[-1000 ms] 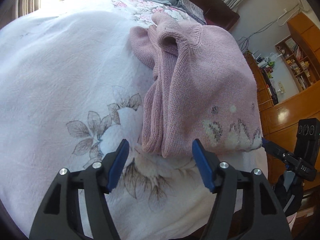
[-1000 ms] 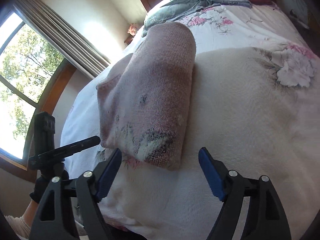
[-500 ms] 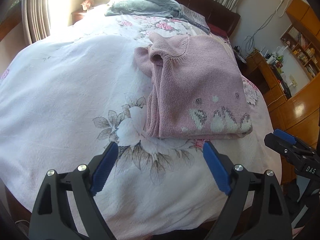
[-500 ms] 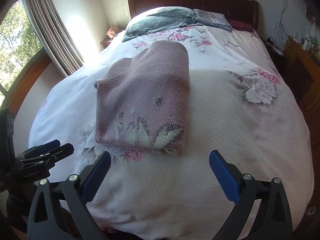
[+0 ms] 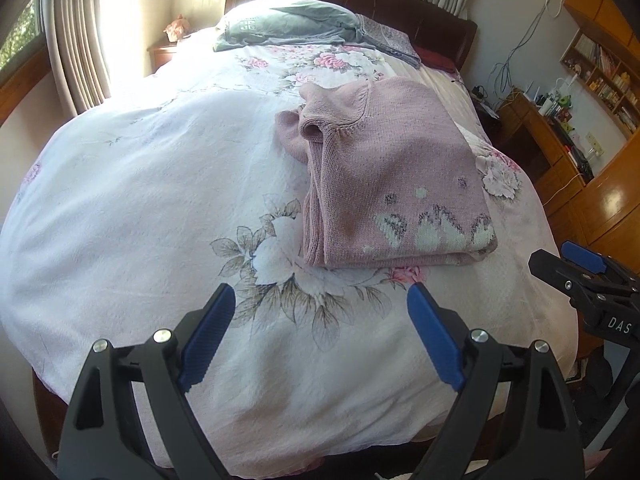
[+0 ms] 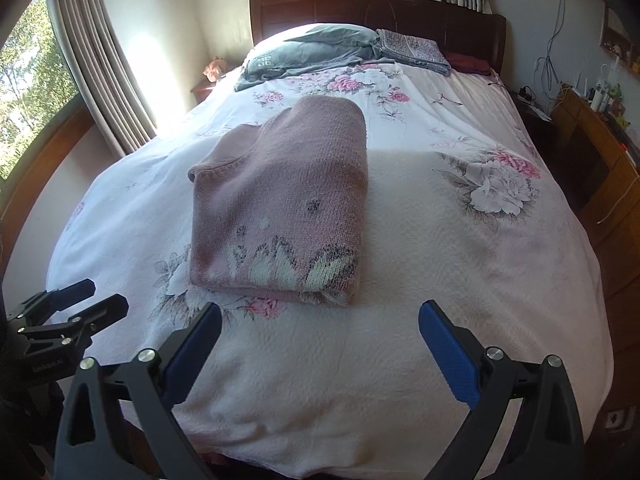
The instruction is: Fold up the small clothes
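Note:
A small pink knitted sweater (image 5: 384, 184) (image 6: 288, 200) lies folded into a compact rectangle on the white floral bedspread (image 5: 160, 184) (image 6: 460, 280), its white and grey pattern along the near edge. My left gripper (image 5: 320, 336) hangs open above the bed's foot, well short of the sweater, with nothing between its blue pads. My right gripper (image 6: 320, 352) is open too and empty, equally far back. The right gripper shows at the right edge of the left wrist view (image 5: 580, 276); the left gripper shows at the left edge of the right wrist view (image 6: 64, 312).
A grey pillow (image 6: 308, 50) and a folded patterned cloth (image 6: 412, 50) lie by the dark wooden headboard (image 6: 360, 8). Curtains and a window (image 6: 36, 72) stand to the left. A wooden desk and shelves (image 5: 560, 128) run along the bed's right side.
Both grippers have pulled back and up from the sweater's near edge toward the foot of the bed. The folded sweater stays flat where it lay.

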Action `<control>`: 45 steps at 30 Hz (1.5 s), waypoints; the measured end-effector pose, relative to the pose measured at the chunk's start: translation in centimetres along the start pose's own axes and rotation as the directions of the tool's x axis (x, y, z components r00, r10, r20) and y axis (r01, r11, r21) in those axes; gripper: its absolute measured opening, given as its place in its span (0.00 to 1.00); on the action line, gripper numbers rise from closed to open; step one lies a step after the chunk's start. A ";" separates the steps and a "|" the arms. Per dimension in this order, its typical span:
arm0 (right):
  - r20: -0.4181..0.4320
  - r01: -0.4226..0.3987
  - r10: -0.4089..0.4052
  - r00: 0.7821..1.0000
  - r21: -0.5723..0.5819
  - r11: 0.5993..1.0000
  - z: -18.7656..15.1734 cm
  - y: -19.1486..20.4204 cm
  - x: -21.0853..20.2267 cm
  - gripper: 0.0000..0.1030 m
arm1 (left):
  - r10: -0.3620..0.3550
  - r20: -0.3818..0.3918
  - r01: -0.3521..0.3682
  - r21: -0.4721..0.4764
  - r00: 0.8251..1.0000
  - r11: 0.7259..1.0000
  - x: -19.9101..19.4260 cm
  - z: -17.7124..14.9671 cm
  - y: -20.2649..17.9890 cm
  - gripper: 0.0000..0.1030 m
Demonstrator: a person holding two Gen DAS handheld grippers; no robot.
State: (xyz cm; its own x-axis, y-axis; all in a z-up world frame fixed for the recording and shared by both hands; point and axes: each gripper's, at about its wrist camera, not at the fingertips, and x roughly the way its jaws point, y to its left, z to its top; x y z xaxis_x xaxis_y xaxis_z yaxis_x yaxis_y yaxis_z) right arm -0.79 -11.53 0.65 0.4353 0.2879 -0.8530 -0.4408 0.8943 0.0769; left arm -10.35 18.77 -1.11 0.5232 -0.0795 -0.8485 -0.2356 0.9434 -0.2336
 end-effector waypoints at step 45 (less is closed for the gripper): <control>-0.020 0.039 -0.039 0.999 -0.008 0.999 -0.5 0.1 0.5 0.96 | 0.018 -0.034 -0.018 -0.004 0.999 1.000 0.5 -0.6 -0.5 0.85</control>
State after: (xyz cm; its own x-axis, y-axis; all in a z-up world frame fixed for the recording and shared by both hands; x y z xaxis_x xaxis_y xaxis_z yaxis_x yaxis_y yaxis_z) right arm -1.03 -11.52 -0.05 0.4366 0.2456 -0.8655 -0.4295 0.9022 0.0394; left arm -10.42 18.08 -1.68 0.4904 -0.0737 -0.8684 -0.2478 0.9435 -0.2200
